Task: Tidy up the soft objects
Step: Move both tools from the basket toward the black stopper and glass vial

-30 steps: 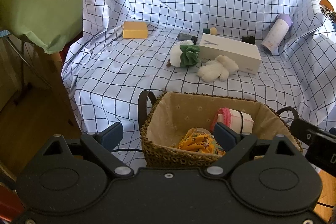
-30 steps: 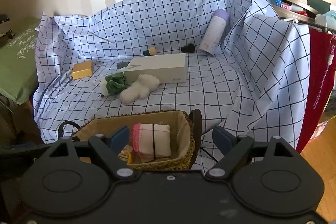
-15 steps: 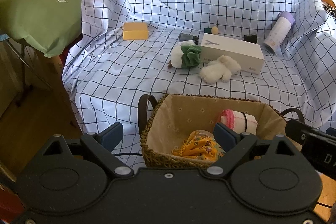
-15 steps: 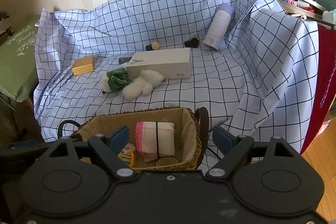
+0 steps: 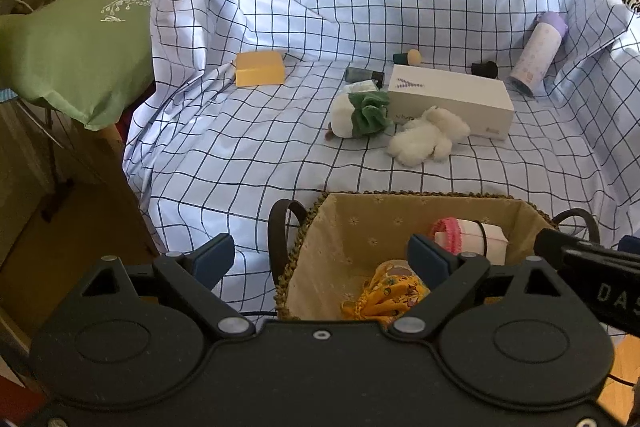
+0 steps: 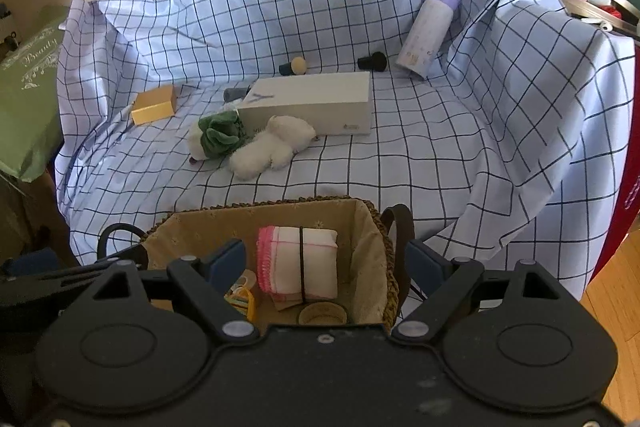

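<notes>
Left tool: spread wide, nothing between its blue pads; it hangs over the near left edge of the basket.
Right tool: also spread, pinching nothing; it hangs over the basket's near right part, one pad outside the right handle.
Basket: woven, lined with tan cloth, dark loop handles at both ends; it sits at the near edge of the checked sheet.
Inside the basket: a folded white cloth with pink trim bound by a dark band, and a yellow printed fabric piece in the near corner.
White plush toy: lies on the sheet beyond the basket, touching the front of the long white box.
Green-and-white soft bundle: just left of the plush toy, against the box's left end.
Yellow block: farther left on the sheet, well apart from the rest.
Purple-capped bottle: leans against the raised sheet at the far right.
Green cushion: off the sheet's left side.
</notes>
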The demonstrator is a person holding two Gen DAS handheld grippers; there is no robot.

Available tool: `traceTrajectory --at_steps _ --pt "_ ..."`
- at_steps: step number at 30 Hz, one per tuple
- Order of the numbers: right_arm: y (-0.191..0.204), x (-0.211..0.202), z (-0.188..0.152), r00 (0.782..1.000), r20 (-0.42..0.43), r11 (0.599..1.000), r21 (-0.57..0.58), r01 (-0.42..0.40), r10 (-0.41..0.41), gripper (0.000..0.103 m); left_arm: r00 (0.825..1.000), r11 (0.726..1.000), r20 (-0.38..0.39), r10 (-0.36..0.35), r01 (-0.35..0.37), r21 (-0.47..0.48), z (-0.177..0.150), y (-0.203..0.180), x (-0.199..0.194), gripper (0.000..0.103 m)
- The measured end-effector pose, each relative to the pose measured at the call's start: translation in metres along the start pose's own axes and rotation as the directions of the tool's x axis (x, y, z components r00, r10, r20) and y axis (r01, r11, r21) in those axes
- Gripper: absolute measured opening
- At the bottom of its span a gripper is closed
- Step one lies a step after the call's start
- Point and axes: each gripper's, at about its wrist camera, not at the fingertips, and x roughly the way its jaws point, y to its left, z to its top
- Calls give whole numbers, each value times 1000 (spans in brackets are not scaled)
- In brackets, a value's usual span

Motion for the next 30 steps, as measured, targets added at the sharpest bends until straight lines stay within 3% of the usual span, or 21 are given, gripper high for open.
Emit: traceTrajectory --at_steps 17,30 --pt "0 46 24 996 -85 1000 -17 20 -22 87 997 999 -77 -29 32 37 21 -4 30 90" --pt "2 66 44 996 -92 1000 -8 4 -4 90 995 995 -101 -24 34 91 39 -3 61 91"
